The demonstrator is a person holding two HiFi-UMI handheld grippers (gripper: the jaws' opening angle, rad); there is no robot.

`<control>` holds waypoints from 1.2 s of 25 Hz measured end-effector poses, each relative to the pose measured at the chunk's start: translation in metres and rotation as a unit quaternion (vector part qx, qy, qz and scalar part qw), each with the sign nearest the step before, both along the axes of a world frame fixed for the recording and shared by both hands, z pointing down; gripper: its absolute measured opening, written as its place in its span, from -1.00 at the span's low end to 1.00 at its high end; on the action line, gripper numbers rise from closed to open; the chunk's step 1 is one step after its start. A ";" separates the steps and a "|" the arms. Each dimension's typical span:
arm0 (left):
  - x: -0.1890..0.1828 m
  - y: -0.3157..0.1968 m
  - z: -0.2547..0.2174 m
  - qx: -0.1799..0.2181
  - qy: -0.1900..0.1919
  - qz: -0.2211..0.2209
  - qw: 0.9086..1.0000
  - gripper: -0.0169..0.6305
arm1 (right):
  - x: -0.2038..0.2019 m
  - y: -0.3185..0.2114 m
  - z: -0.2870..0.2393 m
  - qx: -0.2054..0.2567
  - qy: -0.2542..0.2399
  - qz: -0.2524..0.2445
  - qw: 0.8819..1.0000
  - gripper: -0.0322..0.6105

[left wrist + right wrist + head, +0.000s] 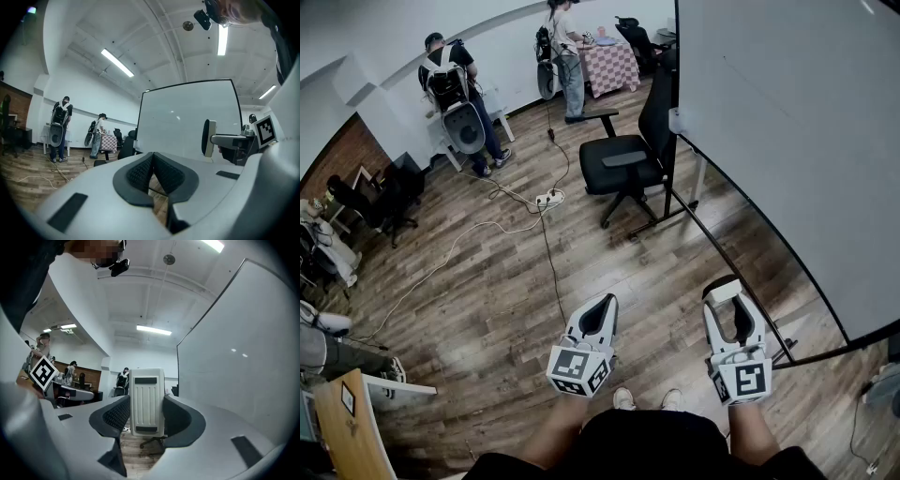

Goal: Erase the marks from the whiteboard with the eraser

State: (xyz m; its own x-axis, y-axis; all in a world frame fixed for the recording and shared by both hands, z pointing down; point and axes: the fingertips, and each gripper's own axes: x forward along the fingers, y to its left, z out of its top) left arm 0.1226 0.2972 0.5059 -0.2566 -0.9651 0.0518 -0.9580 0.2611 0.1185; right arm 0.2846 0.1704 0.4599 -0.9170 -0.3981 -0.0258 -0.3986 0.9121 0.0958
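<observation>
While clamped on the eraser (722,290), hung short of the whiteboard (787,141)

Held the white eraser upright in the right gripper (727,298), both jaws tight against its sides. Hovered near the whiteboard's lower edge without touching it. Pressed the left gripper's (601,303) jaws together on nothing. Hung side by side, low above the wood floor (487,309), with a black chair (628,169) farther off by the board.
</observation>
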 end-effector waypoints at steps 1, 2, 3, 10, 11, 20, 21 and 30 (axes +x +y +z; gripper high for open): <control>0.000 0.002 0.001 -0.001 -0.002 0.000 1.000 -0.89 | -0.002 0.003 0.001 0.001 -0.001 -0.002 1.000 -0.15; -0.001 0.005 0.002 -0.001 -0.004 0.000 1.000 -0.89 | -0.004 0.005 0.001 0.002 -0.001 -0.003 1.000 -0.15; -0.001 0.006 0.003 -0.001 -0.005 0.000 1.000 -0.89 | -0.006 0.007 0.002 0.003 -0.002 -0.004 1.000 -0.15; -0.010 0.008 0.001 -0.001 -0.027 -0.001 1.000 -0.89 | -0.023 0.009 -0.001 0.009 0.003 -0.006 1.000 -0.15; -0.012 0.008 0.001 -0.002 -0.030 0.000 1.000 -0.89 | -0.025 0.010 -0.001 0.010 0.002 -0.006 1.000 -0.15; -0.040 0.026 0.018 -0.016 -0.031 0.007 0.999 -0.89 | -0.051 0.028 0.000 0.001 -0.006 0.006 1.000 -0.15; -0.044 0.026 0.017 -0.016 -0.033 0.009 0.999 -0.89 | -0.053 0.028 0.000 -0.002 -0.006 0.007 1.000 -0.15; -0.074 0.000 0.010 -0.006 -0.044 0.021 0.999 -0.89 | -0.082 0.004 -0.004 0.011 0.002 0.027 1.000 -0.15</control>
State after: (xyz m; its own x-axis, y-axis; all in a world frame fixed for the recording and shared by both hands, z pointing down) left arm 0.0487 0.2977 0.5158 -0.2192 -0.9748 0.0424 -0.9749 0.2205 0.0305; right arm 0.2024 0.1739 0.4554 -0.8946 -0.4458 -0.0309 -0.4462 0.8873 0.1169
